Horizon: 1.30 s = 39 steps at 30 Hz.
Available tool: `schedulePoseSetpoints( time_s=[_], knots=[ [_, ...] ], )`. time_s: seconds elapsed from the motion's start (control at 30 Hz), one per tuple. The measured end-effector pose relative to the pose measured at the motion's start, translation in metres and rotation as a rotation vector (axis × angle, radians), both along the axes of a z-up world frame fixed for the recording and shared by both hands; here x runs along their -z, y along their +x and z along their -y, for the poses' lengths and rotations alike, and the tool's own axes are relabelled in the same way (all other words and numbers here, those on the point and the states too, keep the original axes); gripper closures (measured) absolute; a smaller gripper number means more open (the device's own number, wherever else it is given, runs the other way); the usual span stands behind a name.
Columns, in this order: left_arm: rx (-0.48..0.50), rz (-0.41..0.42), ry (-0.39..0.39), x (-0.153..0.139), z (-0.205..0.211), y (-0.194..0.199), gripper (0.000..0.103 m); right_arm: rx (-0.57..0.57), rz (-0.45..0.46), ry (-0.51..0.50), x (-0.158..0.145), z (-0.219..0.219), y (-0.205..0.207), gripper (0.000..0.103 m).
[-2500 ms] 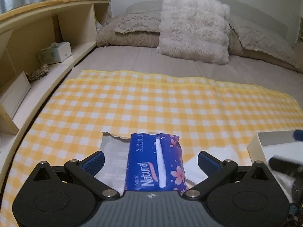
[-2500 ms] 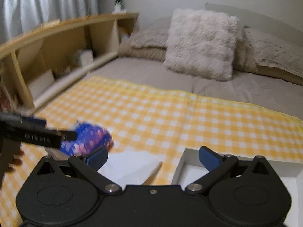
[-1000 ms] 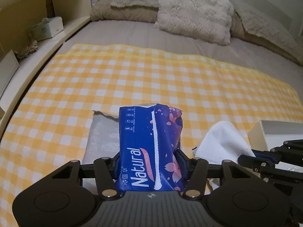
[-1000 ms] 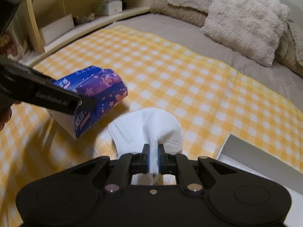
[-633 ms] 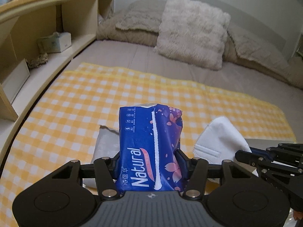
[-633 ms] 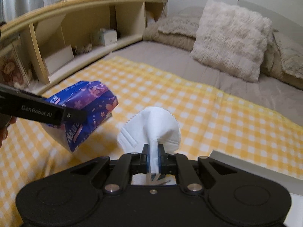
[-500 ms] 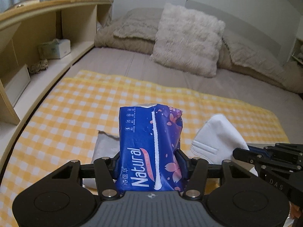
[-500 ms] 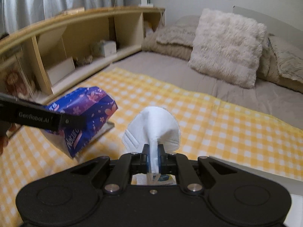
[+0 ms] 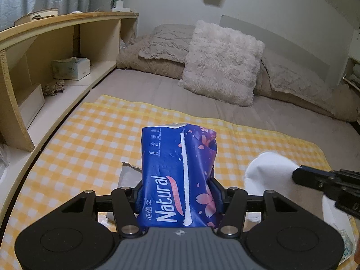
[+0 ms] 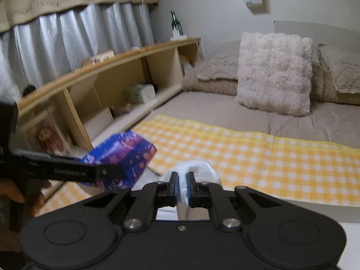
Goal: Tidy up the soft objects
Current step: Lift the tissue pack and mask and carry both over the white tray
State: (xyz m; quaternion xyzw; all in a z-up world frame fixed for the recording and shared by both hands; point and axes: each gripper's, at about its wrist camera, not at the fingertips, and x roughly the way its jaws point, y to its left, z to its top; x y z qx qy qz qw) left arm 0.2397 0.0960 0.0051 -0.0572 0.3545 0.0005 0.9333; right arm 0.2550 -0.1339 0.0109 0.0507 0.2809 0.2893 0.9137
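The left tongs (image 9: 178,187) are clamped part-open on a blue tissue pack (image 9: 177,175), holding it in the air above the yellow checked cloth (image 9: 90,139) on the bed. The right tongs (image 10: 182,187) are pinched nearly closed on a white mask (image 10: 198,171), also lifted above the cloth, just right of the pack. A grey pouch (image 9: 129,174) lies on the cloth beneath the pack.

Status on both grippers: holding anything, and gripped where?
Left gripper clamps the blue tissue pack across its sides near the lower end. Right gripper is shut on the white face mask, pinching its folded middle.
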Motion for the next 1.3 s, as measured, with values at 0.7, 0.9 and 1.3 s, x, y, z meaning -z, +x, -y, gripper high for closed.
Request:
schedulePoseSetpoints(
  time_s=[0.7, 0.9, 1.3],
  knots=[
    [0.025, 0.083, -0.025, -0.026, 0.002, -0.029, 0.047, 0.009, 0.124, 0.201, -0.048, 0.028, -0.042, 0.096],
    [0.038, 0.103, -0.038, -0.030, 0.007, -0.033, 0.047, 0.051, 0.133, 0.171, -0.049, 0.042, -0.043, 0.096],
    [0.105, 0.113, -0.070, -0.029, 0.045, -0.025, 0.047, 0.198, 0.157, 0.134, -0.051, 0.103, -0.050, 0.096]
  ],
)
